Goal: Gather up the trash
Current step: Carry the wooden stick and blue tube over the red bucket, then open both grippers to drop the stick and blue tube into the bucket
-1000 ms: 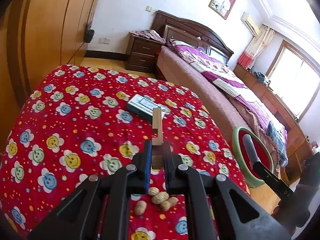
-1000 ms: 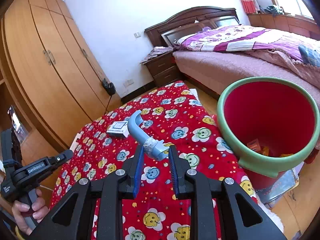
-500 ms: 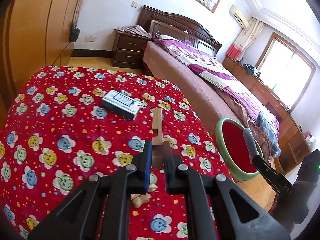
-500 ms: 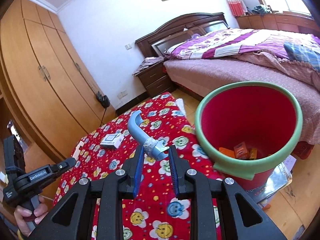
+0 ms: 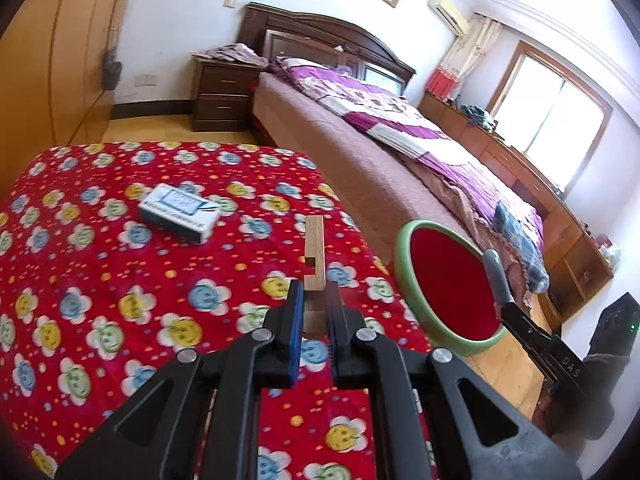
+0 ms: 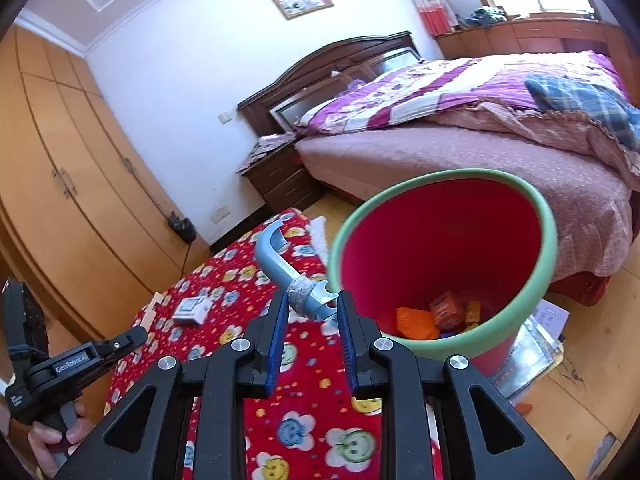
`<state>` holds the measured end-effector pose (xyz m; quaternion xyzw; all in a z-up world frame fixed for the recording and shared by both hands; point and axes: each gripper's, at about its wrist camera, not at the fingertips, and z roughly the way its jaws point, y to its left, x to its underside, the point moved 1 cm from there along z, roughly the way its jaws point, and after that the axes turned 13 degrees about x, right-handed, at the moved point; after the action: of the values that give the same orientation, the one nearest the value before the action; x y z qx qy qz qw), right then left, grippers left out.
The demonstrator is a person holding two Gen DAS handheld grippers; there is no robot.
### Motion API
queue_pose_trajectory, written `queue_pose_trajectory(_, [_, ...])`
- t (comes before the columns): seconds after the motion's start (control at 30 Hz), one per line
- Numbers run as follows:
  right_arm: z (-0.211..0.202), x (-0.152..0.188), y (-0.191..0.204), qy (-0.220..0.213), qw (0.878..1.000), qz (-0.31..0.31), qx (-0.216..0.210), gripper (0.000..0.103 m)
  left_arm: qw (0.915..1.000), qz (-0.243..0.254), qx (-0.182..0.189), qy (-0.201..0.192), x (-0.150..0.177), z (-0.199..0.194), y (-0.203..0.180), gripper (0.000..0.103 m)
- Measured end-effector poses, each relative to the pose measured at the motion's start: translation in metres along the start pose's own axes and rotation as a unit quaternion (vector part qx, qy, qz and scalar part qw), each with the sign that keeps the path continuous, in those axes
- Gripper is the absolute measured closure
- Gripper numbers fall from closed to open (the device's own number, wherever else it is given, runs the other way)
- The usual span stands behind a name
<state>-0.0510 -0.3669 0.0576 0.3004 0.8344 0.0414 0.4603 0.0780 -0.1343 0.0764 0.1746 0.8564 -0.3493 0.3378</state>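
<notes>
Red bin (image 6: 520, 322) holds orange wrappers (image 6: 436, 314).

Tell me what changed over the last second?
Both grippers travelled toward the red bin with the green rim. The right gripper, clamping the curved blue-grey plastic handle, now nearly reaches its rim. The left gripper keeps the notched wooden strip. The small white box stayed on the red smiley-flower cloth.
</notes>
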Motion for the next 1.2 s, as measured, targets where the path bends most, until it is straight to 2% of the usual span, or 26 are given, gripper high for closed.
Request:
queue_pose_trajectory(0.37, [0.002, -0.007, -0.042, -0.01, 0.998, 0.04, 0.044, 0.078, 0.9979, 0.047, 0.037, 0.026, -0.005, 0.039, -0.046, 0.093])
queue_pose_trajectory(0.7, [0.015, -0.01, -0.08, -0.002, 0.995, 0.067, 0.074, 0.078, 0.9919, 0.082, 0.071, 0.066, 0.001, 0.092, -0.088, 0.093])
queue_pose_trajectory(0.97, [0.026, -0.011, -0.095, 0.008, 0.994, 0.075, 0.084, 0.078, 0.9854, 0.107, 0.086, 0.1, 0.007, 0.134, -0.113, 0.093])
queue_pose_trajectory(1.2, [0.035, -0.01, -0.101, 0.015, 0.993, 0.075, 0.091, 0.078, 0.9815, 0.112, 0.097, 0.122, 0.012, 0.16, -0.12, 0.093])
